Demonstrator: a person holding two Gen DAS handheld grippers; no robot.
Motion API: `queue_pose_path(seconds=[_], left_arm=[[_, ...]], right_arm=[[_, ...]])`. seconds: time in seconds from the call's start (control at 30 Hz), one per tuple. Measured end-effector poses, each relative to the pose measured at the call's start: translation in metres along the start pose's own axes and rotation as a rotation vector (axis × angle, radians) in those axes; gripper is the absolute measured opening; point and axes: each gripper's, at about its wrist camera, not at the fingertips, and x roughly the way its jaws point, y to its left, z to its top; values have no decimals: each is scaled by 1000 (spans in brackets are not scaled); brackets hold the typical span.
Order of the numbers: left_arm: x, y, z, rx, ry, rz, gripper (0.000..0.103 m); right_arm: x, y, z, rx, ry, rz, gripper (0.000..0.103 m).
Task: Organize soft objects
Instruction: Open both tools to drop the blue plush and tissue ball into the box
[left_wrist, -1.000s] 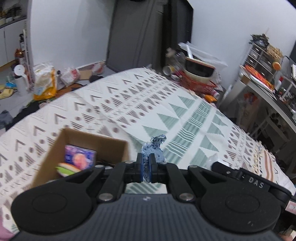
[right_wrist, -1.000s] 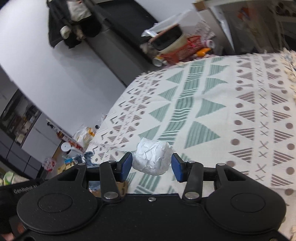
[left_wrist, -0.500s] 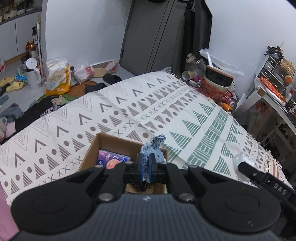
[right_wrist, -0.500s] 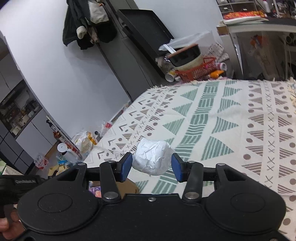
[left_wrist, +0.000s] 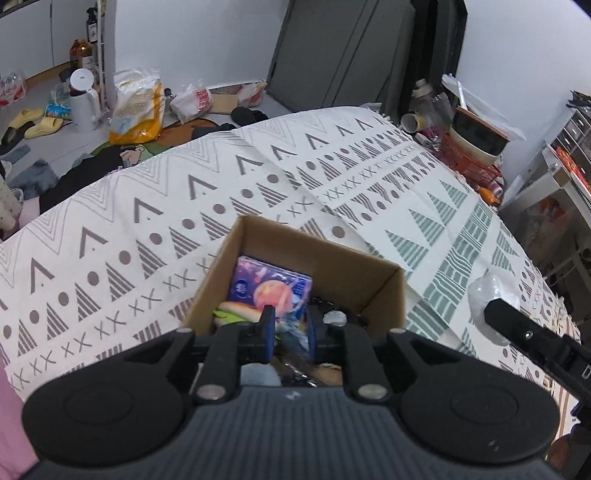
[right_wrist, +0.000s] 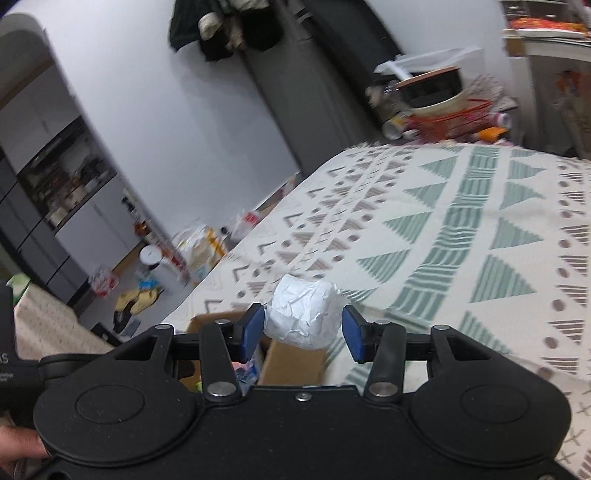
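My left gripper (left_wrist: 289, 325) hangs over an open cardboard box (left_wrist: 354, 280) on the patterned bedspread (left_wrist: 147, 221). Its jaws are opening, and a fuzzy blue soft thing (left_wrist: 293, 326) shows blurred and loose between the pads. Inside the box lie a purple pack (left_wrist: 269, 288) and a burger-shaped toy (left_wrist: 236, 312). My right gripper (right_wrist: 303, 330) is shut on a white crumpled ball (right_wrist: 303, 314), held in the air above the bed just right of the box (right_wrist: 291, 358). The left wrist view also shows that ball (left_wrist: 491, 291) at the right.
The bedspread (right_wrist: 461, 229) stretches away to the right and far side. Beyond the bed's far corner stands a red basket with a bowl (left_wrist: 476, 147). Bags, slippers and a white jug (left_wrist: 83, 99) litter the floor at the left. A hand (right_wrist: 18, 452) grips the left tool.
The left gripper has moved over the box and dipped towards it, and its jaws have parted around the blue thing. The right gripper has carried the white ball leftwards, closer to the box.
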Motion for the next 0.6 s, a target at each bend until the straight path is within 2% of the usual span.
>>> queue_pose_path(seconds=[0.13, 0.4, 0.43, 0.47, 0.53, 0.6], left_arm=[[0, 7, 4, 0, -7, 7, 31], [-1, 18, 13, -8, -9, -19, 45], [-1, 20, 14, -13, -9, -18, 47], [-2, 21, 15, -19, -10, -20, 48], [-4, 24, 17, -26, -6, -16, 51], [-8, 25, 19, -22, -4, -2, 53]], right_arm=[[9, 14, -4, -24, 22, 33, 46], [22, 32, -8, -35, 48, 112, 49], [23, 36, -8, -48, 49, 132, 52], [24, 38, -8, -62, 58, 142, 64], [23, 40, -8, -68, 48, 138, 77], [21, 38, -7, -54, 44, 123, 79]])
